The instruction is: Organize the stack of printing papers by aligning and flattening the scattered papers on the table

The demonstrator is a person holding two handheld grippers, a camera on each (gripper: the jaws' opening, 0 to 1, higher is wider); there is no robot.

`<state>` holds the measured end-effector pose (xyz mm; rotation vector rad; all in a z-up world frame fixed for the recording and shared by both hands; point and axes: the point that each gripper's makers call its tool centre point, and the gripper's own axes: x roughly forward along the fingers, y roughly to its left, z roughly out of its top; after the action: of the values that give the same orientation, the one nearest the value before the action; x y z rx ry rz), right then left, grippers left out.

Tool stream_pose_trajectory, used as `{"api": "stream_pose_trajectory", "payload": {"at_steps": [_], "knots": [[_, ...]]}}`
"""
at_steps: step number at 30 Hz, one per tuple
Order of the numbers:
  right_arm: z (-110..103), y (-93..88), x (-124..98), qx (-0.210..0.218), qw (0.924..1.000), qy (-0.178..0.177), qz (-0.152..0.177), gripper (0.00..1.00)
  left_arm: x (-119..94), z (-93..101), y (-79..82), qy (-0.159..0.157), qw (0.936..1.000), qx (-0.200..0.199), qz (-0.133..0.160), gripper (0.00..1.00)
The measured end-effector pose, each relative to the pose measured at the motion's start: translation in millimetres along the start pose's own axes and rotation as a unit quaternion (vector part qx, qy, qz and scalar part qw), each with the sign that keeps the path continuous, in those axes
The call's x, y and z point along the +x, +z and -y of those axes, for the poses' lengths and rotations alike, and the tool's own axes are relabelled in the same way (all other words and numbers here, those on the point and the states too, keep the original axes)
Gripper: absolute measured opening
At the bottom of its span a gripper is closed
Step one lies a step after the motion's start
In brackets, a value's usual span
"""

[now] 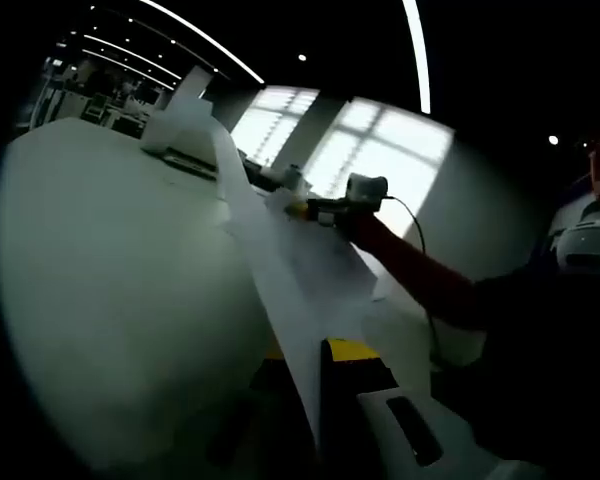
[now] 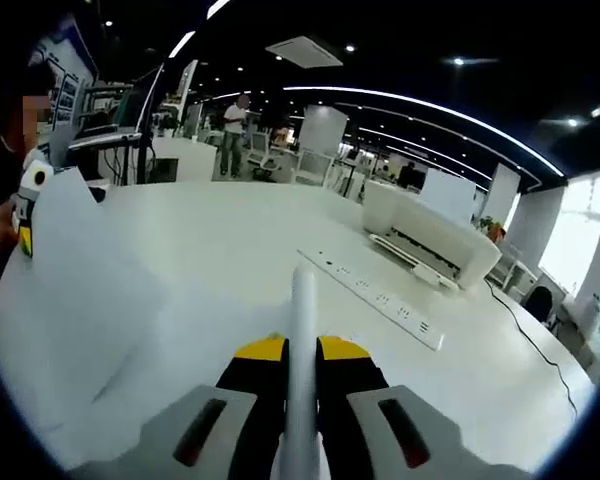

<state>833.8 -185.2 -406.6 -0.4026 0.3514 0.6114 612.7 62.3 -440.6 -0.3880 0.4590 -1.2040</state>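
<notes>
Open-plan office lighting runs overhead in long strips; below it lies the broad white surface, which carries a white desktop printer and a long white power strip.

State of the task item: the white printing papers are lifted clear of the surface and held between the two tools. In the left gripper view, the left hand-held gripper has its yellow-tipped jaws closed on the near edge of the sheets, which run away toward the right hand-held gripper, gripped by a red-sleeved arm. In the right gripper view, the right hand-held gripper is clamped narrow on the sheet edge, seen edge-on as a thin white band; the papers sag to the left toward the other tool.

Hazards, as judged:
- Uneven pull between the two tools could tear or crease the sheets at the clamp points.
- A loose clamp could let inner sheets slip out and fan across the surface.
- The sagging middle could fold under when lowered, leaving the stack unflat.
- Sheets could catch on the power strip if set down too far forward.

Count: two hand-held grippers, one printer, one power strip. The sheet count cannot be determined.
</notes>
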Motion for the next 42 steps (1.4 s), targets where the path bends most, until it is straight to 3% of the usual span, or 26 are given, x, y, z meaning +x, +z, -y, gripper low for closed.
{"api": "stream_pose_trajectory", "payload": {"at_steps": [23,33,42], "knots": [[9,51.6,-50,-0.006,0.9972,-0.010,0.073,0.06,-2,-3.4,0.6,0.002,1.0000,-0.001,-0.001,0.05],[25,78.4,-74,-0.014,0.9943,-0.011,0.105,0.06,-2,-4.0,0.6,0.001,1.0000,-0.002,-0.002,0.05],[17,115.7,-101,-0.028,0.9876,0.026,0.152,0.07,-1,-2.5,-0.1,-0.002,1.0000,-0.002,-0.003,0.05]]}}
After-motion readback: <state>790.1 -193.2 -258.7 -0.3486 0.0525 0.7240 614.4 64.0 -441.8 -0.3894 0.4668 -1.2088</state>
